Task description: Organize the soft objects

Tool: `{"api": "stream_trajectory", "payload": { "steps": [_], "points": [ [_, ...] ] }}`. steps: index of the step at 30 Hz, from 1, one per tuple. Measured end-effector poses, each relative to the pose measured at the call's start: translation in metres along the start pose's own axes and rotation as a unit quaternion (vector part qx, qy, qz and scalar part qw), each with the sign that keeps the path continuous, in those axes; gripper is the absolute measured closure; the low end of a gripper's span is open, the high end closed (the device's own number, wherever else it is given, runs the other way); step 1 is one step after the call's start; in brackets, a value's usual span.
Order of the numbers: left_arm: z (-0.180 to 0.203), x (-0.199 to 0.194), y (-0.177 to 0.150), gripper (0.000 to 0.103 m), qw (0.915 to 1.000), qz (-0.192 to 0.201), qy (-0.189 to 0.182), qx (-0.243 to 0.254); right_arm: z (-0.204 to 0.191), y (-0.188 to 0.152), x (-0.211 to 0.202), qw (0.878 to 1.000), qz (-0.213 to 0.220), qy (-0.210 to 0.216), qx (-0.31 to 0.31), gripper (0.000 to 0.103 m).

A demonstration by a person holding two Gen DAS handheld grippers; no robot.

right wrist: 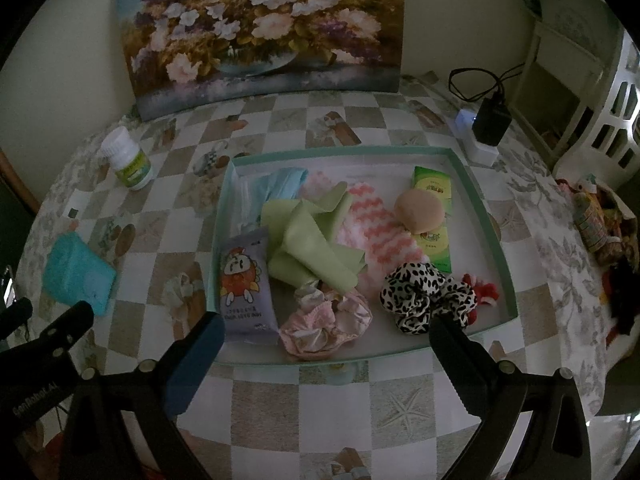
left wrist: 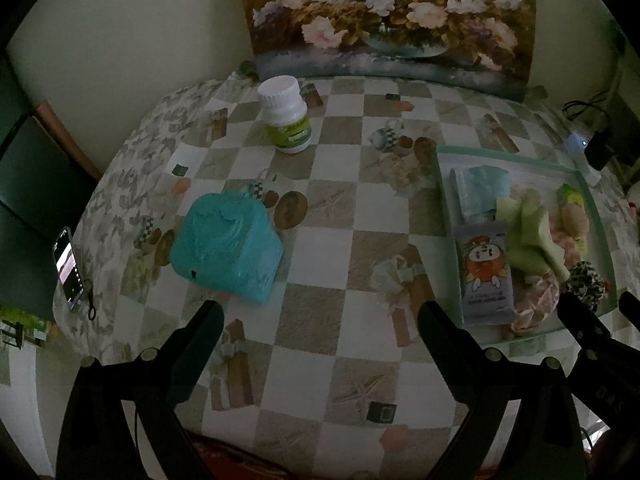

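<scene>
A teal soft pack (left wrist: 226, 246) (right wrist: 78, 276) lies on the checked tablecloth, just beyond my left gripper (left wrist: 320, 316), which is open and holds nothing. A shallow green-rimmed tray (right wrist: 496, 236) (left wrist: 594, 204) holds a light green cloth (right wrist: 308, 240), a pink zigzag cloth (right wrist: 376, 228), a leopard scrunchie (right wrist: 424, 292), a pink satin scrunchie (right wrist: 324, 324), a cartoon wipes pack (right wrist: 244, 280) (left wrist: 486, 272), a round beige puff (right wrist: 420, 208) and a blue mask (right wrist: 280, 188). My right gripper (right wrist: 326, 328) hangs open over the tray's near edge.
A white pill bottle (left wrist: 286, 114) (right wrist: 128, 162) stands at the back left. A flower painting (right wrist: 264, 28) leans on the wall. A charger and cable (right wrist: 486, 120) sit behind the tray. A phone (left wrist: 70, 270) lies at the left table edge. Clutter (right wrist: 600, 220) sits far right.
</scene>
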State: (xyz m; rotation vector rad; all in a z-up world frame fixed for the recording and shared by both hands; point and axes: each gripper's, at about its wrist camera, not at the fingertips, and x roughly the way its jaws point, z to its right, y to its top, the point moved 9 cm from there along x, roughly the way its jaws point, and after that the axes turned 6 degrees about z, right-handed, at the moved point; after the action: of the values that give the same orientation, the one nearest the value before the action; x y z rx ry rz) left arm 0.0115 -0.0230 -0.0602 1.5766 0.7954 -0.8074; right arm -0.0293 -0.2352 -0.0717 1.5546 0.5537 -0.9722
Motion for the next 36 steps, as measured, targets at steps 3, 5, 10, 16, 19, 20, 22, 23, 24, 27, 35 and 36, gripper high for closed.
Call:
{"api": "stream_trajectory", "payload": {
  "steps": [3,5,10,16,19,20,22,23,24,27,35,36],
  "points": [
    [-0.0006,0.0004,-0.0005,0.005,1.0,-0.001,0.001,-0.001,-0.0004,-0.0001,0.0001,1.0,-0.001,0.0,0.0,0.0],
    [-0.0007,0.0003,-0.0008,0.005,1.0,-0.002,0.001,-0.002,-0.0003,-0.0004,0.0001,1.0,-0.001,0.0,0.0,0.0],
    [-0.0004,0.0008,-0.0011,0.005,1.0,-0.003,0.001,0.0,-0.0002,-0.0003,0.0006,1.0,-0.002,0.0,-0.001,0.0],
    [0.0026,0.0023,-0.0029,0.005,1.0,-0.007,-0.004,0.005,-0.0002,-0.0023,0.0025,1.0,-0.004,-0.002,-0.003,0.0],
    [0.003,0.0033,-0.0026,0.005,0.9999,-0.008,-0.006,0.007,-0.0001,-0.0036,0.0039,1.0,-0.006,-0.002,-0.006,0.0],
    [0.0031,0.003,-0.0024,0.006,0.9999,-0.008,-0.006,0.007,0.0,-0.0037,0.0041,1.0,-0.007,-0.003,-0.006,0.0],
    [0.003,0.003,-0.0024,0.005,0.9999,-0.007,-0.007,0.008,0.0,-0.0035,0.0043,1.0,-0.008,-0.003,-0.006,0.0],
    [0.0031,0.003,-0.0026,0.005,0.9999,-0.008,-0.007,0.008,0.0002,-0.0034,0.0043,1.0,-0.008,-0.002,-0.006,0.0],
    [0.0032,0.0029,-0.0026,0.005,0.9999,-0.008,-0.006,0.007,0.0002,-0.0031,0.0043,1.0,-0.008,-0.002,-0.006,0.0],
    [0.0032,0.003,-0.0027,0.005,0.9999,-0.007,-0.007,0.007,0.0,-0.0032,0.0044,1.0,-0.009,-0.002,-0.005,0.0],
    [0.0038,0.0028,-0.003,0.005,0.9999,-0.008,-0.006,0.008,0.0003,-0.004,0.0054,1.0,-0.01,-0.002,-0.006,0.0],
    [0.0038,0.0027,-0.003,0.005,0.9999,-0.008,-0.006,0.007,0.0004,-0.0041,0.0055,1.0,-0.01,-0.002,-0.006,0.0]
  ]
}}
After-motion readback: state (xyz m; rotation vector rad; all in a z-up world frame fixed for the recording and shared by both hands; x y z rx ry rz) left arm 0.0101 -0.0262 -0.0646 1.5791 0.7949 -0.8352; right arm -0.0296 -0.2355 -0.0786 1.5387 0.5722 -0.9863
